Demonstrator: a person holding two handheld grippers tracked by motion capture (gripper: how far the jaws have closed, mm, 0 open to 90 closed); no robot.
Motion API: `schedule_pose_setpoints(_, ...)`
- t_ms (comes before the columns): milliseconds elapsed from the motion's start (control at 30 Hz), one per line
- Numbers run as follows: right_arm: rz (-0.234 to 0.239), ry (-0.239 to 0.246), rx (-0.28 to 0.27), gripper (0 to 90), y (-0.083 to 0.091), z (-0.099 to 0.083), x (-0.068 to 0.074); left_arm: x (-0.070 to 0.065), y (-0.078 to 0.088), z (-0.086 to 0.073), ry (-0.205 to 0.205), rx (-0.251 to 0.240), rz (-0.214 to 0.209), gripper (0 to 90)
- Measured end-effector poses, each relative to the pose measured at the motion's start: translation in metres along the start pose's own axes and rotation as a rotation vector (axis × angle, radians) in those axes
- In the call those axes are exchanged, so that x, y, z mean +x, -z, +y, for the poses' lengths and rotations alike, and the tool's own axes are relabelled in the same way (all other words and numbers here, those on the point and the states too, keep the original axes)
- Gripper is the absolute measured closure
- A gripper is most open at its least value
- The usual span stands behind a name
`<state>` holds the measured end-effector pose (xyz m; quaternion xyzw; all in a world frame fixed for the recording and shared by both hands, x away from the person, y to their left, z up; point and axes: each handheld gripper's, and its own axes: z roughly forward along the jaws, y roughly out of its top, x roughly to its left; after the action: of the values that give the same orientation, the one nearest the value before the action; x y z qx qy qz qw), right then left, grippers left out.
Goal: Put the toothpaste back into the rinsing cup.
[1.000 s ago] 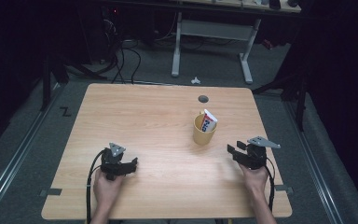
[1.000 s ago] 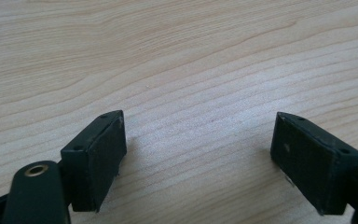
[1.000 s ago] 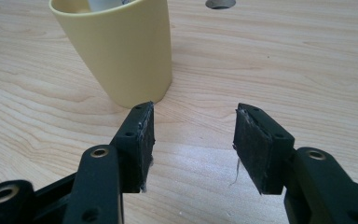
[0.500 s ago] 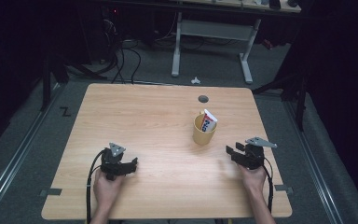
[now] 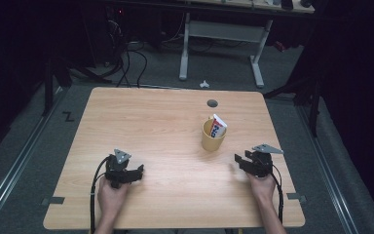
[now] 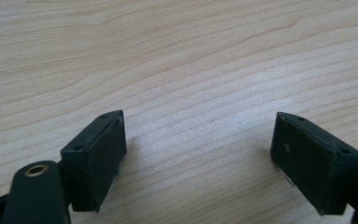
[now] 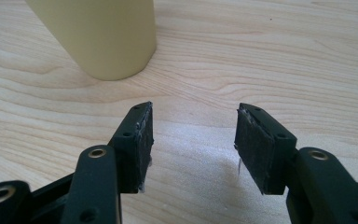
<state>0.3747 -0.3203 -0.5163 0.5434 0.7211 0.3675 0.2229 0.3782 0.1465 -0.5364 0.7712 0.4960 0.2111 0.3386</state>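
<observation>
Yellow cup (image 5: 213,140), near right hand-held gripper (image 5: 241,163), jaws apart

Print on tube (image 5: 218,127) standing in yellow cup (image 5: 213,138): red and blue lettering on white, too small to read. Black mark shaped like a "Z" on the grey floor (image 5: 68,116), left of the tabletop (image 5: 146,122). No other legible text, label or number on cup wall or tabletop in either gripper view.
</observation>
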Motion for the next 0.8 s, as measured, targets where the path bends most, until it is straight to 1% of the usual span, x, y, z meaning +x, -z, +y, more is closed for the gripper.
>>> schedule_pose_setpoints(167,-0.006,0.005,0.009,46.9,-0.004,-0.001,0.001,0.000,0.000,0.000,0.000,0.000,0.000,18.5)
schedule_pose_setpoints(333,-0.021,0.018,0.032,46.8,-0.009,-0.003,0.003,0.000,0.000,0.000,0.001,-0.001,0.000,18.5)
schedule_pose_setpoints(500,-0.031,0.032,0.043,46.6,-0.012,-0.003,0.004,0.000,0.000,0.000,0.000,0.000,0.000,18.5)
schedule_pose_setpoints(633,-0.041,0.033,0.059,46.1,-0.015,-0.005,0.004,0.000,0.000,0.000,0.000,0.000,0.000,18.5)
schedule_pose_setpoints(700,-0.047,0.046,0.060,45.9,-0.016,-0.005,0.004,0.000,0.000,0.000,0.000,0.000,0.000,18.5)
schedule_pose_setpoints(800,-0.052,0.049,0.063,46.0,-0.016,-0.005,0.005,0.000,0.000,0.000,0.000,-0.001,0.000,18.5)
